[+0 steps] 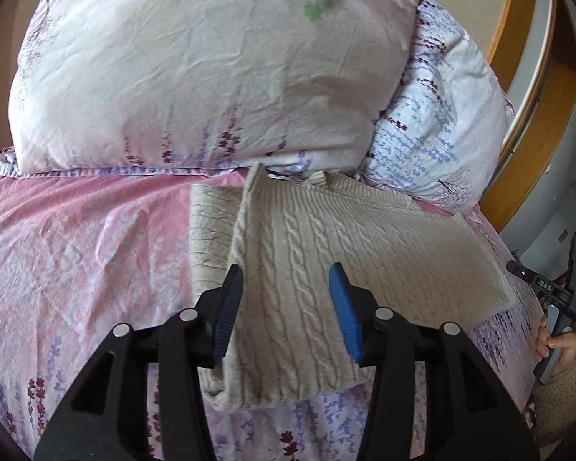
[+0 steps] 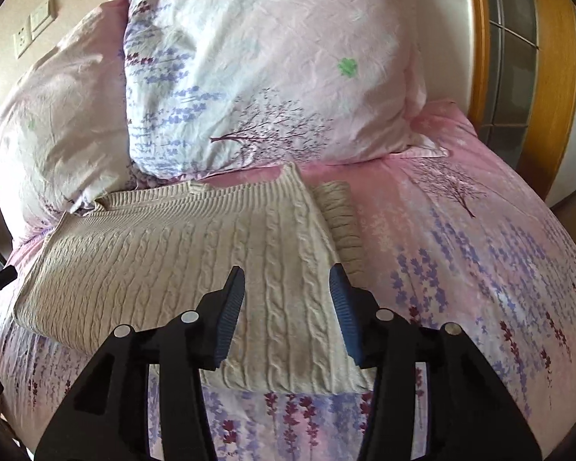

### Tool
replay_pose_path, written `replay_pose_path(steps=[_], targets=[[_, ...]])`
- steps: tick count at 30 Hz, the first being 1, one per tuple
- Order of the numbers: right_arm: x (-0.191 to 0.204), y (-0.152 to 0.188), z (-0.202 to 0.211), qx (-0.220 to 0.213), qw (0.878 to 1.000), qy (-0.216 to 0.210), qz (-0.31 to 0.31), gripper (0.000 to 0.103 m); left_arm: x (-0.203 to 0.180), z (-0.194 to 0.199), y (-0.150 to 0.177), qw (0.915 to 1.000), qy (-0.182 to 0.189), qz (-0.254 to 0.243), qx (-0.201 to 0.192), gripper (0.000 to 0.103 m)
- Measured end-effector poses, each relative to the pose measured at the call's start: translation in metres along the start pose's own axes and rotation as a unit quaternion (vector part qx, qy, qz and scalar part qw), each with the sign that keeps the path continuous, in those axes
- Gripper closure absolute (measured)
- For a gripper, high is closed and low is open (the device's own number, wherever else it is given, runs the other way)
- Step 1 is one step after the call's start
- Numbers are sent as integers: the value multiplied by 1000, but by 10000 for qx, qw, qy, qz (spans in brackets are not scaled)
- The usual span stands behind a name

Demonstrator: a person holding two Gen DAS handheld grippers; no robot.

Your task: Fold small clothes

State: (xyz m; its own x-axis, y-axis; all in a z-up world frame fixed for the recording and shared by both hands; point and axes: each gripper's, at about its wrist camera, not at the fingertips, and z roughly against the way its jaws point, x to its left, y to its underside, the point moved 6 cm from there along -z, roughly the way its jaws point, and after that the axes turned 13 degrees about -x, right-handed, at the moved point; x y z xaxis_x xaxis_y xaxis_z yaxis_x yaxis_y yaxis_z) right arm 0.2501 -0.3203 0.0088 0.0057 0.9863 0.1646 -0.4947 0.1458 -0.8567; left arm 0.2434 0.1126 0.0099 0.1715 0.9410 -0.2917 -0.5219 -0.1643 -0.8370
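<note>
A cream cable-knit sweater lies on the pink floral bed, partly folded, with one side flap laid over its middle. My left gripper is open and empty, hovering over the sweater's near folded edge. In the right wrist view the same sweater lies flat with a sleeve or side part showing at its right. My right gripper is open and empty above the sweater's near right corner. The right gripper and the hand holding it show at the right edge of the left wrist view.
Two large floral pillows stand against the wall just behind the sweater. A pink floral bedsheet covers the bed. A wooden door frame is at the right. A wall socket is at the upper left.
</note>
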Motion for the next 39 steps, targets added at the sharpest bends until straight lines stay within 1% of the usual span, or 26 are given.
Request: replay_pose_path(steps=[2,4,5,7,8,10,12,14,15,16,18,21,23,25,26,28,33,39], targets=[[8,4,-12,205,9997,-128,15,55,-12,-9,5,9998,75,-130,131,55],[11,11,-24,390,9992,-109,51,55,-17,-20,11,9993,74,-181,307,55],[10,15,-31,522,9986,-42,77,55,-16,-24,16,9990,30,-183,403,55],[5,24,-42,736,9973,11,-21,50,-12,-35,26,9979,-88,-160,618,55],[5,24,-42,713,9974,3,-91,49,-9,-37,30,9977,-95,-146,650,55],[5,21,-42,819,9965,52,-150,48,-8,-37,29,9980,-71,-131,614,54],[11,16,-39,759,9970,56,-113,48,-5,-31,24,9984,11,117,561,53],[23,12,-35,641,9979,-78,-21,46,3,-23,14,9981,115,448,402,51],[30,10,-34,591,9981,-142,26,44,10,-19,9,9976,108,614,317,48],[36,8,-34,560,9982,-209,74,40,18,-16,4,9965,89,788,264,45],[50,6,-38,551,9978,-321,168,38,34,-12,-2,9929,42,1163,228,45],[67,10,-47,656,9967,-424,214,38,55,-14,-3,9849,80,1700,331,44],[77,11,-51,678,9963,-448,277,38,64,-17,-1,9802,72,1932,417,43],[83,14,-56,690,9960,-401,390,38,68,-22,3,9757,140,2123,516,42],[85,16,-58,719,9958,-358,440,36,69,-26,4,9741,153,2186,562,42],[87,20,-62,751,9953,-285,539,33,69,-32,6,9731,124,2219,612,41],[93,27,-62,646,9926,-48,1024,30,73,-40,8,9709,75,2300,659,40],[93,26,-62,635,9929,-71,1006,29,70,-44,7,9750,-5,2128,635,40]])
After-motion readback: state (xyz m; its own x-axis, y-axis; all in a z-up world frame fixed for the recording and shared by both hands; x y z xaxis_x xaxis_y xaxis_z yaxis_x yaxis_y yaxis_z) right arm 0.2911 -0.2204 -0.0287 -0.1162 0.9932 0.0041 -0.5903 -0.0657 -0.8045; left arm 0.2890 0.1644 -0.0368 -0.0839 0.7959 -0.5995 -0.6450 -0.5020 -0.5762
